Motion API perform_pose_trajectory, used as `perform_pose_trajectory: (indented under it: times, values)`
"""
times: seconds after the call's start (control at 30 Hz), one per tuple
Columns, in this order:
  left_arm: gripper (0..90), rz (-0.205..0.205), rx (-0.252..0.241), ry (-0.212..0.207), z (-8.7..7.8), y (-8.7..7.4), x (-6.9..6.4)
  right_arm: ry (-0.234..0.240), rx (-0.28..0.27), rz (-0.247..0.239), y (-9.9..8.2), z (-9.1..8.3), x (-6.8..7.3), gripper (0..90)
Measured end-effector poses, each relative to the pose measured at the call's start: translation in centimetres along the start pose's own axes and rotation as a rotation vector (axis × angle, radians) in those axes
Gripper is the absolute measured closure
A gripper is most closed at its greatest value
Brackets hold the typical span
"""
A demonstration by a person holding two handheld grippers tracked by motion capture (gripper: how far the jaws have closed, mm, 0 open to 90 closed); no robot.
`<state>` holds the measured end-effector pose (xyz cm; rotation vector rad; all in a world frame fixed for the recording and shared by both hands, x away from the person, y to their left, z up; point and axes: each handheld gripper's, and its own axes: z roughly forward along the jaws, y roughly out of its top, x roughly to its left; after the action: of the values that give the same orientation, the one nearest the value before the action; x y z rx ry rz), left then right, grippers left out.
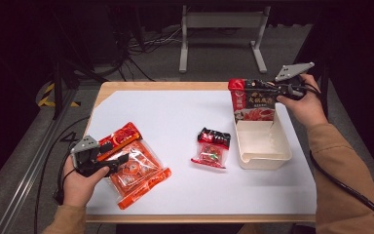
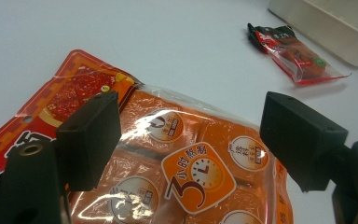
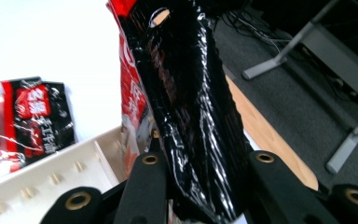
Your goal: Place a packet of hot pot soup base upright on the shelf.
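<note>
Two grippers work the table at once. Your right gripper (image 1: 268, 91) is clamped on the upper part of a black-and-red pouch (image 1: 253, 101), jaws pressing both faces of the glossy film, as the right gripper view shows up close (image 3: 200, 182). You hold the pouch upright at the far right of the worktop, its lower end dipping into the far end of a cream tray (image 1: 263, 158), which sits along the right edge.

Your left gripper (image 1: 108, 157) hovers near the worktop's near left corner with jaws spread wide, gripping nothing. In the left gripper view its two black jaws frame a flat orange packet (image 2: 186, 172) lying on the white sheet beneath them; whether the jaw tips touch the film is not clear. In the high view that orange packet (image 1: 139, 170) lies slantwise, its red header pointing toward the far left.

Between the two, near the middle of the worktop and just left of the tray, lies a small red-and-black snack packet (image 1: 212, 147), apart from both grippers. Nothing stands between your left gripper and the orange packet.
</note>
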<state>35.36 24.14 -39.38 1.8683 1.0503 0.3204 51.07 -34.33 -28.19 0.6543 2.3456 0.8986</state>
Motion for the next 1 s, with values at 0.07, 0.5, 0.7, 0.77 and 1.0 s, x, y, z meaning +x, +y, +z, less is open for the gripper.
perform_pose_trajectory:
  times: [0.07,0.5,0.7,0.77,1.0]
  values:
    - [21.7,-0.002,0.001,0.001,0.1,0.0,0.1,0.009,-0.018,0.039,-0.6,-0.1,-0.3,76.5]
    - [21.6,0.001,0.006,-0.016,0.7,0.4,-0.1,-0.005,0.031,0.077,-2.6,-0.7,-0.4,77.0]
    - [21.6,0.013,0.009,-0.024,1.0,0.6,-0.1,-0.015,0.028,0.101,-3.0,-0.7,-0.3,77.3]
    - [21.6,0.01,0.006,-0.024,1.1,0.7,-0.1,-0.02,0.034,0.107,-3.0,-0.7,-0.2,76.9]
    - [21.6,0.009,0.005,-0.026,1.2,0.8,0.0,-0.04,0.017,0.13,-2.8,-0.9,-0.2,56.3]
